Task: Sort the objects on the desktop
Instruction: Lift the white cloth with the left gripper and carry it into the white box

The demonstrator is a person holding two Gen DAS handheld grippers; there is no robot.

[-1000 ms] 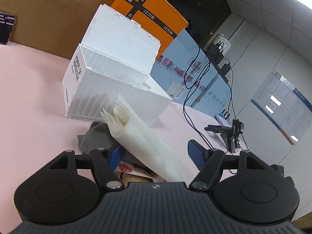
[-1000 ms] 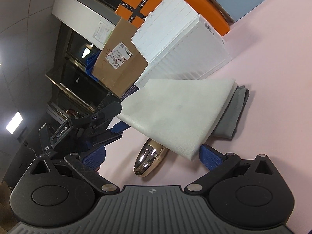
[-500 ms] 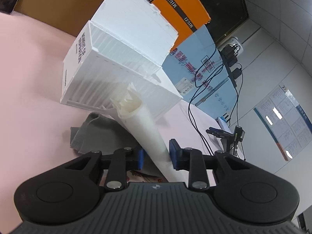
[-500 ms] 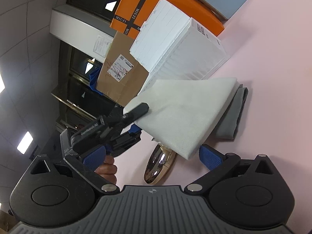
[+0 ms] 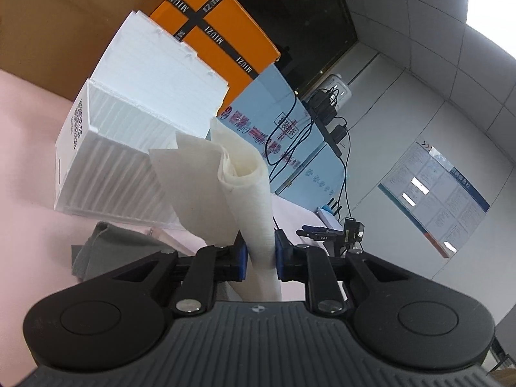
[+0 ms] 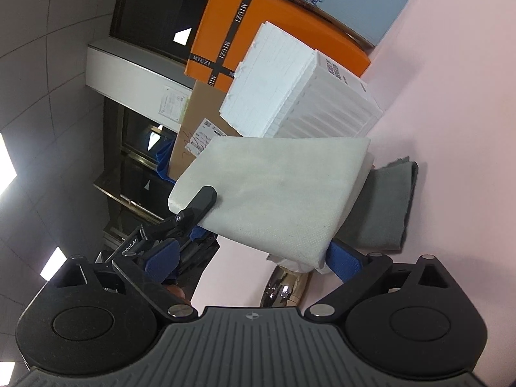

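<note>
My left gripper (image 5: 261, 258) is shut on a folded white cloth (image 5: 245, 193), pinching its lower edge so the folds stand up and fan out above the pads. In the right wrist view the same white cloth (image 6: 277, 193) hangs off the table, held at its left corner by the left gripper (image 6: 200, 201). My right gripper (image 6: 251, 258) stands open and wide just below the cloth's lower edge, its pads not pressing on it. A grey cloth (image 6: 383, 213) lies on the pink table behind. A shiny gold object (image 6: 283, 285) lies under the white cloth.
A white ribbed box (image 5: 129, 135) with its lid raised stands just behind the cloths. An orange box (image 5: 219, 42), a brown carton (image 6: 200, 129) and a blue board (image 5: 277, 129) line the back. Black cables (image 5: 342, 161) hang at the right over the pink table (image 5: 29, 148).
The left jaws closed on the white cloth and lifted it off the table. The cloth now stands higher. The right gripper stayed wide and rolled a little.
</note>
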